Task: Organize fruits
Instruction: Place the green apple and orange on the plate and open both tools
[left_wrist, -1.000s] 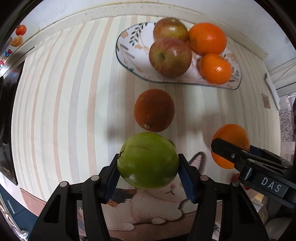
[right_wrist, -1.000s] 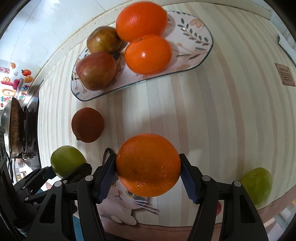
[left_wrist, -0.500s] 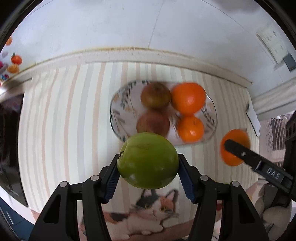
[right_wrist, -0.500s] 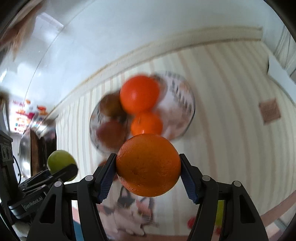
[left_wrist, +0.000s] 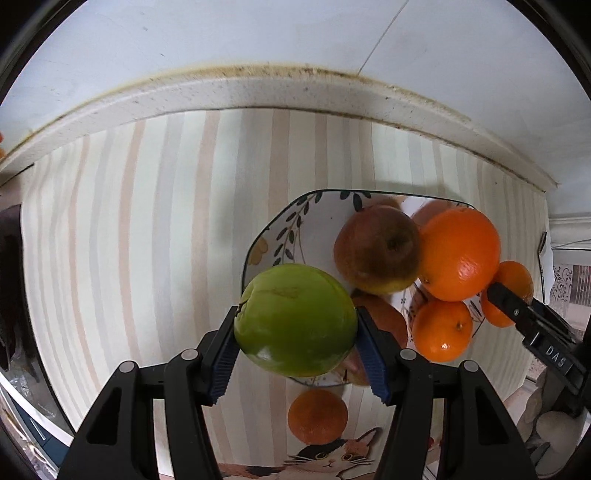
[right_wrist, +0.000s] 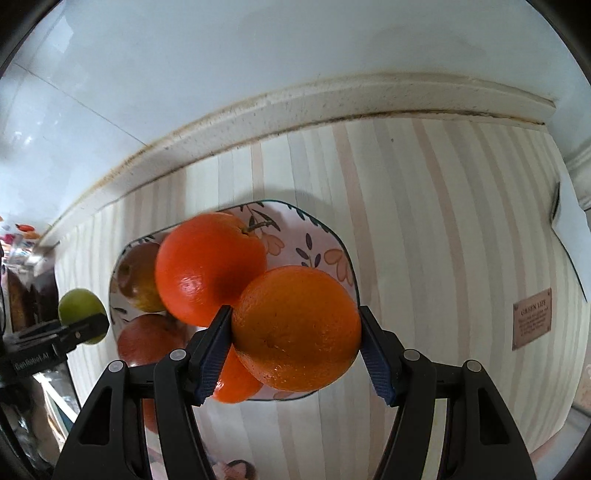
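The left gripper (left_wrist: 295, 328) was clamped on a green apple (left_wrist: 295, 319), blue pads (left_wrist: 223, 354) pressed to either side, holding it above the near left rim of the plate (left_wrist: 284, 229). The apple was smooth and glossy, with a brown scuff on top. It hid the plate's near edge and most of a reddish fruit (left_wrist: 384, 317) behind it.

The right gripper (right_wrist: 295, 328) gripped an orange (right_wrist: 295, 328) the same way, over the plate's (right_wrist: 325, 240) near right part. The pebbled skin shone, and the orange covered part of what lay beneath.

On the plate sat a red-brown apple (left_wrist: 376, 251), a large orange (left_wrist: 458, 253) touching it, and a smaller orange (left_wrist: 441, 330) nearer. Whether the held fruits touched those ones could not be told.

The plate stood on a striped cloth (left_wrist: 147, 221) toward the table's back edge, near the white wall (left_wrist: 258, 37). Another orange (left_wrist: 317, 421) lay on the cloth just before the plate, by a cat picture (left_wrist: 332, 458) cut off at the bottom. A small brown label (right_wrist: 532, 319) lay toward the cloth's right edge, its print too small to read fully.
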